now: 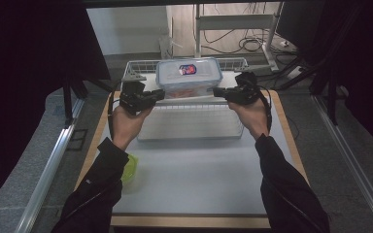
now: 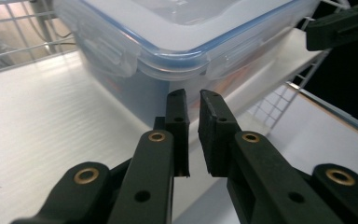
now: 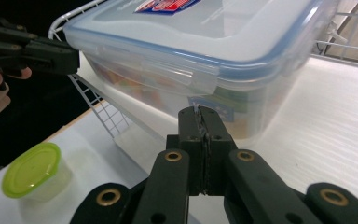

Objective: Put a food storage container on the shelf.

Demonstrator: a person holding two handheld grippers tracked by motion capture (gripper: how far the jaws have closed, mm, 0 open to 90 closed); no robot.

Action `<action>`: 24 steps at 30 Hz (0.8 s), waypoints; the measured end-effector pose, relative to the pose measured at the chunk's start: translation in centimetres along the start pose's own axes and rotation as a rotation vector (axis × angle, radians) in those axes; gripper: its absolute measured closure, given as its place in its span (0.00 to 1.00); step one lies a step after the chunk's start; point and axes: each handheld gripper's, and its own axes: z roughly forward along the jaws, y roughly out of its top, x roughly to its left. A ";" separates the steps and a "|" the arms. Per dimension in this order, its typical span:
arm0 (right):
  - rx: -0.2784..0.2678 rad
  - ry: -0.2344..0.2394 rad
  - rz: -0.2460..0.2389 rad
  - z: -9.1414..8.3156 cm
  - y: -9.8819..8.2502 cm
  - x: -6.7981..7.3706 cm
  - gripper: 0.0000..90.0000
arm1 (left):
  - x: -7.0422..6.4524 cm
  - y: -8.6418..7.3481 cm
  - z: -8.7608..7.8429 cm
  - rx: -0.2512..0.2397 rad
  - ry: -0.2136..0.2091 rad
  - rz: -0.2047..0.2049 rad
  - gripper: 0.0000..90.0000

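A clear plastic container [image 1: 189,77] with a blue-edged snap lid [image 1: 188,71] sits in the upper middle of the high view, on a white corrugated sheet [image 1: 189,121] inside a white wire basket [image 1: 141,65]. It stands upright, lid up, with its long axis running left to right across the frame. A red and blue label [image 1: 187,70] lies on the lid, and orange contents show dimly through the wall.

The left hand-held gripper [image 1: 158,94] points right, toward the container's lower left corner. In the left gripper view its jaws stand nearly together, a thin gap between the pads, with nothing held, and the tips sit just short of the container wall [image 2: 135,93] under a lid clasp [image 2: 100,49]. The right hand-held gripper [image 1: 218,91] points left at the lower right corner. In the right gripper view its jaws are pressed together on nothing, with the tips just below a front clasp [image 3: 168,70]; whether they touch the wall I cannot tell.

The table [image 1: 199,179] is pale grey with a wooden edge. A small tub with a lime-green lid [image 1: 130,169] stands at its lower left, beside the person's left sleeve [image 1: 97,189]. Beyond the table, at the top of the high view, are a grey floor, loose cables and the legs of a metal frame, with dark curtains at both sides.
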 end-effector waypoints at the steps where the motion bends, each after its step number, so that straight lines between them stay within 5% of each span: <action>1: -0.002 -0.008 0.002 0.1 0.0 0.0 0.99 | 0.1 0.0 0.1 0.004 0.004 -0.001 0.91; 6: -0.003 -0.031 0.021 0.7 0.1 -0.2 0.99 | 0.7 0.3 0.7 0.019 0.041 -0.025 0.91; 14: 0.002 -0.022 0.018 1.0 0.0 -0.2 0.99 | 0.7 -0.2 0.4 0.004 0.006 -0.031 0.88; 24: -0.004 -0.010 -0.018 -0.1 -1.6 1.0 0.73 | -0.9 -2.1 -1.3 -0.006 -0.039 0.025 0.67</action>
